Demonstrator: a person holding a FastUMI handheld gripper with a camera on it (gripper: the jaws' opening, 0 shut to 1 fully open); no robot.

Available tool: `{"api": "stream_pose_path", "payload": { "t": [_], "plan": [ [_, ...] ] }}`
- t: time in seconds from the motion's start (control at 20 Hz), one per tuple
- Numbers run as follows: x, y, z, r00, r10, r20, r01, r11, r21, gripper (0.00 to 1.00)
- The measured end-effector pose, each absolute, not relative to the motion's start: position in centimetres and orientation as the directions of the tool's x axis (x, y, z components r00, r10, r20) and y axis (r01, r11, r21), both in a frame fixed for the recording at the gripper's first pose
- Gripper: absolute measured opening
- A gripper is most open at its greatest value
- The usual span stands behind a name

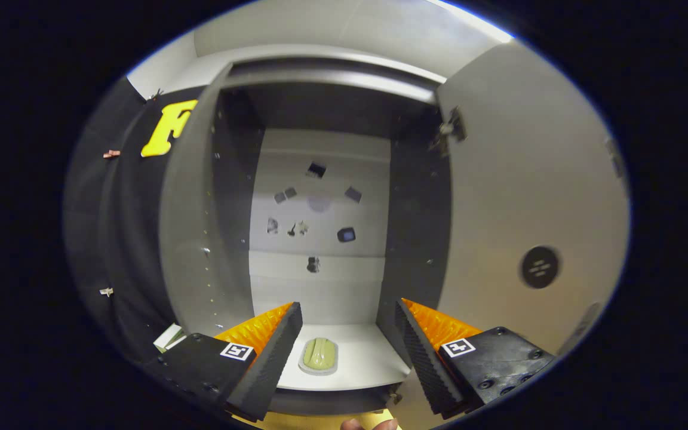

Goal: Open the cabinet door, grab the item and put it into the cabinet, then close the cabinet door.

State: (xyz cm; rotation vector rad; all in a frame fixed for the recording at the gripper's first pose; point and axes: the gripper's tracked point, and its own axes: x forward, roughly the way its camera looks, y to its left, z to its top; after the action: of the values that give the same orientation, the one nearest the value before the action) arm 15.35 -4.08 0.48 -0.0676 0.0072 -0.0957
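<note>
Through the camera I see a grey cabinet [326, 77] with smooth, matt panels, likely laminated board; its open grey door [523, 179] at the right has a faint sheen. A small metal hinge [450, 128] glints at the upper right. The pale green oval item [319, 355] on the white shelf [368, 358] looks glossy, like moulded plastic. My gripper [349, 340] stands spread wide, its finger pads [424, 358] ribbed and rough.

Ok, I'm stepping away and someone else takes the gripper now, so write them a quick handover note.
Gripper: open, holding nothing, pointed into the cabinet.
Cabinet door: swung open to the right.
Item: small green object lying on the cabinet shelf, between the fingers and slightly ahead, touched by neither.
Done: door opened, item placed inside.
Left: back the gripper out and close the door.
</note>
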Motion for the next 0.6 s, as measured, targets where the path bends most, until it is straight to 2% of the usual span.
{"api": "stream_pose_path", "payload": {
  "t": [0.25, 0.6],
  "plan": [
    [4.5, -5.5, 4.3, 0.996, -0.08, 0.05, 0.083, 0.995, -0.064, 0.98],
    [-6.3, -12.7, 5.9, 0.977, -0.206, 0.06, 0.209, 0.977, -0.045, 0.98]
  ]
}}
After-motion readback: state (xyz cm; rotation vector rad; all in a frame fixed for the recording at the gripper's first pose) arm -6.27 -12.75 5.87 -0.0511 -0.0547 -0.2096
